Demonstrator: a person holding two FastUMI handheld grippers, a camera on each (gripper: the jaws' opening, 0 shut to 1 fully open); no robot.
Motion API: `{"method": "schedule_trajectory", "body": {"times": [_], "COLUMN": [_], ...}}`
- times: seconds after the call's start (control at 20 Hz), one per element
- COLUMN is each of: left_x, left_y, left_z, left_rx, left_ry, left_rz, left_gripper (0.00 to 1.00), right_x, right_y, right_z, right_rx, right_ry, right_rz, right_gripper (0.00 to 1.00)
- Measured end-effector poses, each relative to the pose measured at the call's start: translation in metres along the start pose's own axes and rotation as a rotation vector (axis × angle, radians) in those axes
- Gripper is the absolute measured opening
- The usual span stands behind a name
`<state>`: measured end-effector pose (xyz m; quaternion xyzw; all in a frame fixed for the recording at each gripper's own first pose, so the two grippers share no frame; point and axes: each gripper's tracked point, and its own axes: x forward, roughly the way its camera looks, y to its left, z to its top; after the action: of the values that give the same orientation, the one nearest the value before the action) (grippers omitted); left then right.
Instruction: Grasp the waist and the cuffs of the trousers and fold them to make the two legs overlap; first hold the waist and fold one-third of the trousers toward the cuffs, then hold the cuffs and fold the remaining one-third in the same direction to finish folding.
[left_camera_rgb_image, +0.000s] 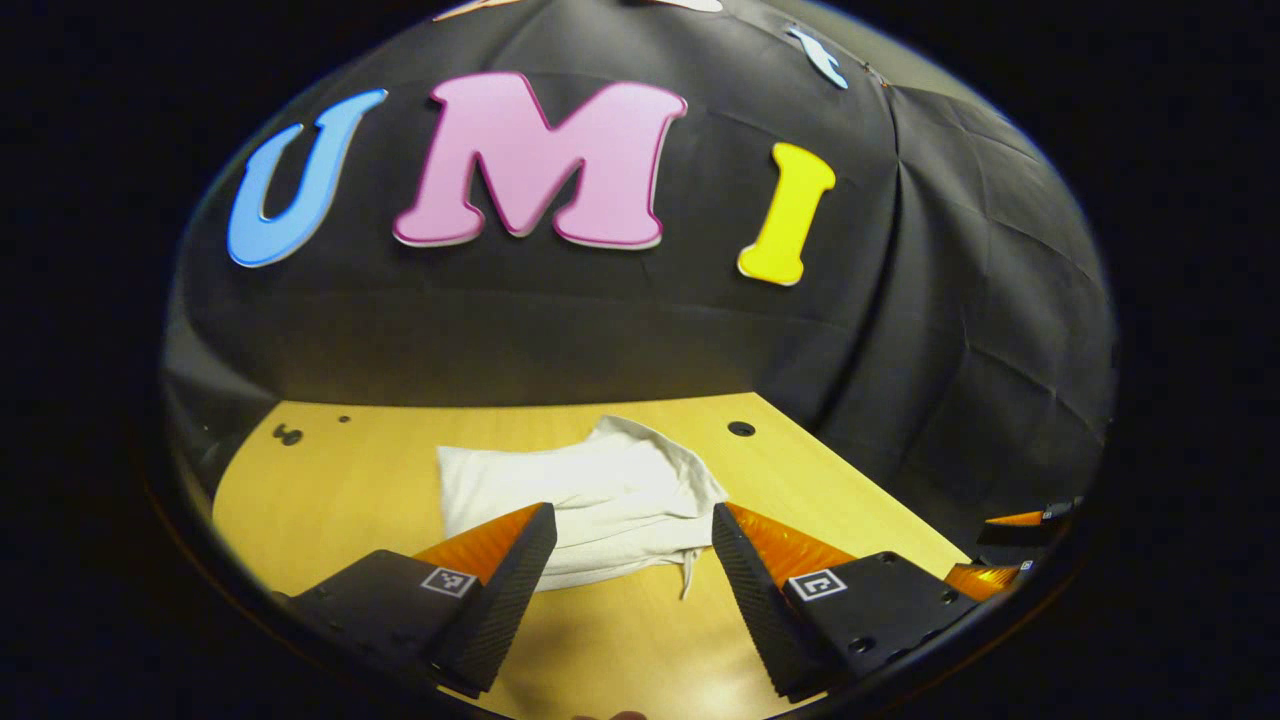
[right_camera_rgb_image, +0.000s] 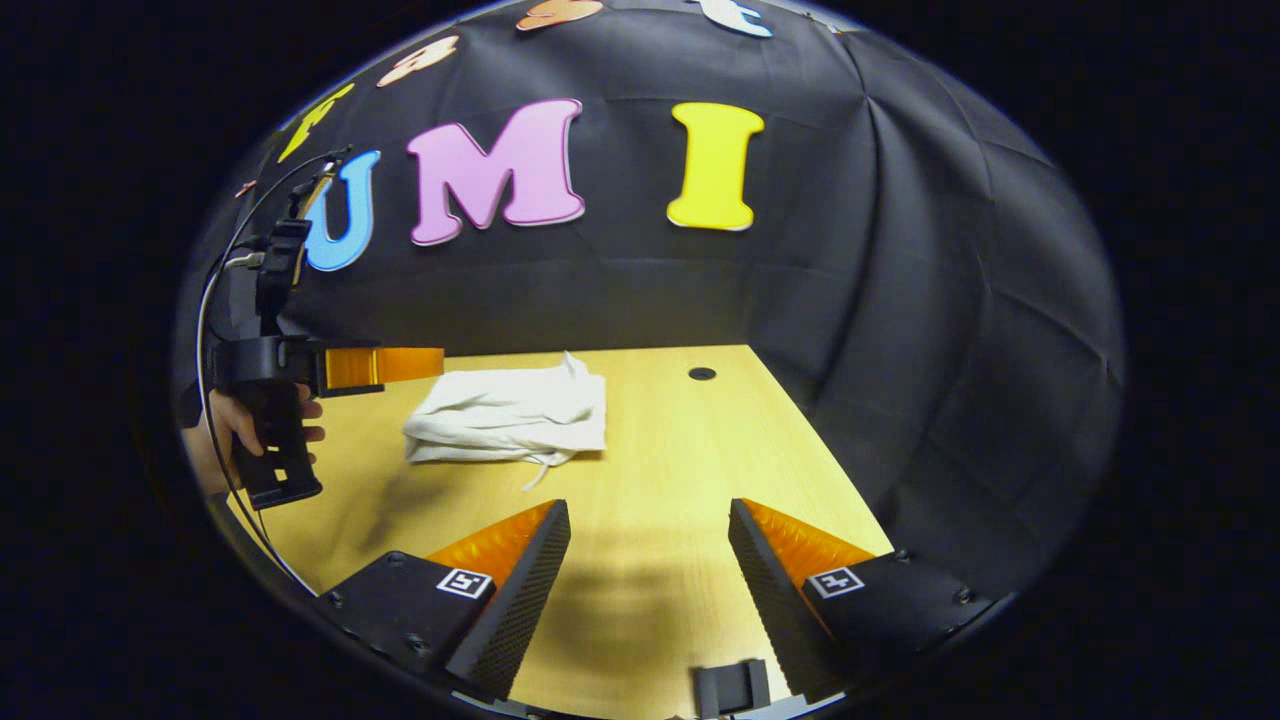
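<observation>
Trousers (left_camera_rgb_image: 590, 500) lay folded just ahead of the left gripper (left_camera_rgb_image: 632, 548); both it and the right gripper (right_camera_rgb_image: 648, 545) gaped wide, empty, apparently finished.

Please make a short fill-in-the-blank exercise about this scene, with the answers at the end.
1. The white trousers lie ____ into a compact bundle on the wooden table.
2. Both fingers of the right gripper stand ____, with nothing between them.
3. The left gripper holds ____.
4. A ____ grips the handle of the left gripper in the right gripper view.

Answers: folded; apart; nothing; hand
</observation>
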<state>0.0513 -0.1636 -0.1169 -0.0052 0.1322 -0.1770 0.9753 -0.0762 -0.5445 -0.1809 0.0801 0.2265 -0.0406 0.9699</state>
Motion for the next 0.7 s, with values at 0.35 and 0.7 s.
{"method": "schedule_trajectory", "body": {"times": [0.35,0.7], "left_x": [-0.165,-0.288], "left_y": [0.075,0.131], "left_z": [0.042,0.047], "left_rx": [-0.078,-0.087], "left_ry": [-0.169,-0.232], "left_rz": [0.145,0.308], "left_gripper": [0.97,0.97], "right_x": [-0.061,-0.113], "right_y": [0.045,0.060], "right_z": [0.045,0.070], "right_rx": [-0.015,-0.004], "right_ry": [-0.091,-0.139], "right_rz": [0.046,0.031], "right_gripper": [0.98,0.98]}}
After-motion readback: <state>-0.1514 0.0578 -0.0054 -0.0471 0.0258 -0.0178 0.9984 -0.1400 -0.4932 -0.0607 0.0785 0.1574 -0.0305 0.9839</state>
